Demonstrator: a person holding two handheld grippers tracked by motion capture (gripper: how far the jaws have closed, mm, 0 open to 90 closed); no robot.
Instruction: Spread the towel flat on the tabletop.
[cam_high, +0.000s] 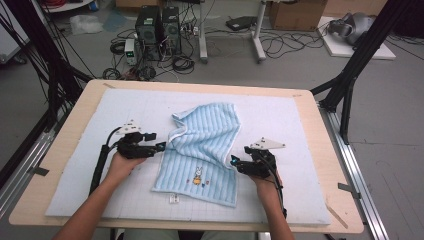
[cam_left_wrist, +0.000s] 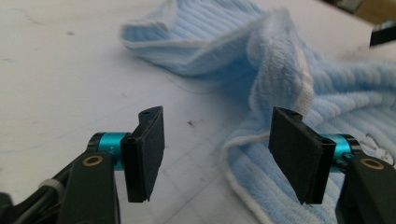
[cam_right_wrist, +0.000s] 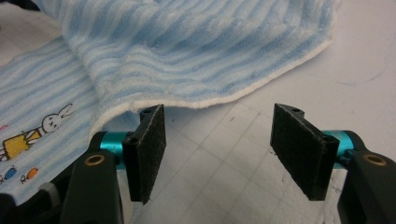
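A light blue striped towel (cam_high: 200, 150) lies partly folded on the middle of the mat, a small rabbit picture (cam_high: 198, 176) near its front edge. My left gripper (cam_high: 161, 146) sits at the towel's left edge with its jaws open. In the left gripper view (cam_left_wrist: 215, 154), the white hem of the towel (cam_left_wrist: 280, 70) runs between the pads, untouched. My right gripper (cam_high: 234, 162) is at the towel's right edge, also open. In the right gripper view (cam_right_wrist: 219, 154), the towel (cam_right_wrist: 187, 46) ends just beyond the pads and bare mat lies between them.
A pale gridded mat (cam_high: 280, 115) covers most of the wooden table (cam_high: 70, 135). Black frame posts (cam_high: 350, 75) stand at the table's far corners. Computer towers (cam_high: 157, 25), cables and boxes lie on the floor beyond the far edge.
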